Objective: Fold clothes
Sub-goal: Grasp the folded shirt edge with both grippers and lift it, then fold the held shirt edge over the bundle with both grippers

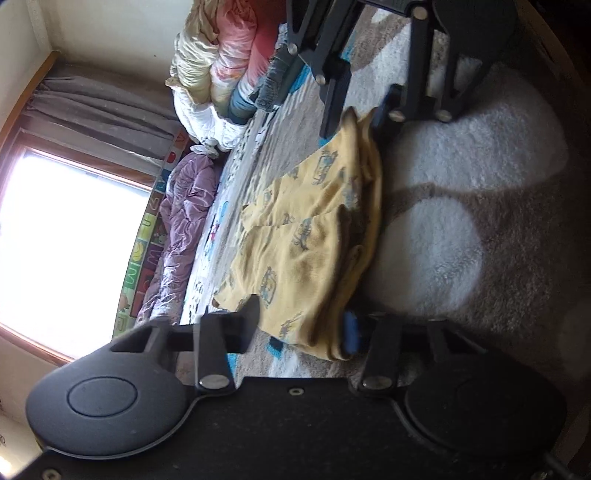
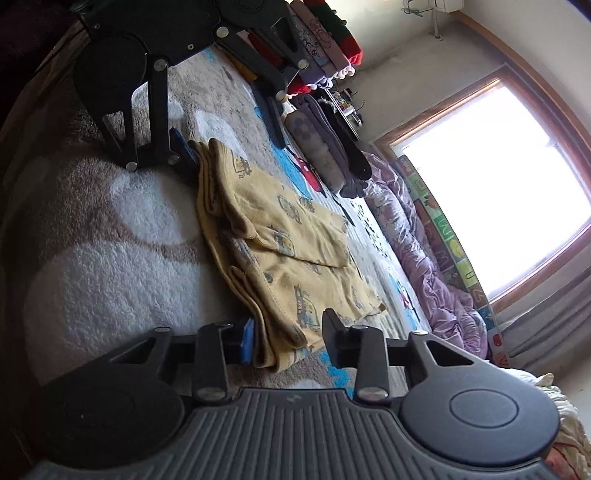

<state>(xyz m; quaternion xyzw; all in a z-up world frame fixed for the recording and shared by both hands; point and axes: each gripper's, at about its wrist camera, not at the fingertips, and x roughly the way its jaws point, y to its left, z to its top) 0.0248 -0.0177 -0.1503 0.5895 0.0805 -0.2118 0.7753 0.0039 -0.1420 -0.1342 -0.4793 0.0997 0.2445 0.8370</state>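
On fluffy rug (image 2: 110, 258) | yellow garment (image 2: 280, 251) folded | both grippers spread wide | bright window (image 2: 498, 177)

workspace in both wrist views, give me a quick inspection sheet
surface: fluffy brown and white blanket over a bed.
job's things: yellow printed garment, folded, lying flat.
clutter: purple quilt by the window; bundled bedding; stacked clothes.
grippers: left gripper and right gripper each open, jaws either side of a garment end.
cables: a wire high on the wall, unclear.
surroundings: bright window, grey curtain, alphabet mat.
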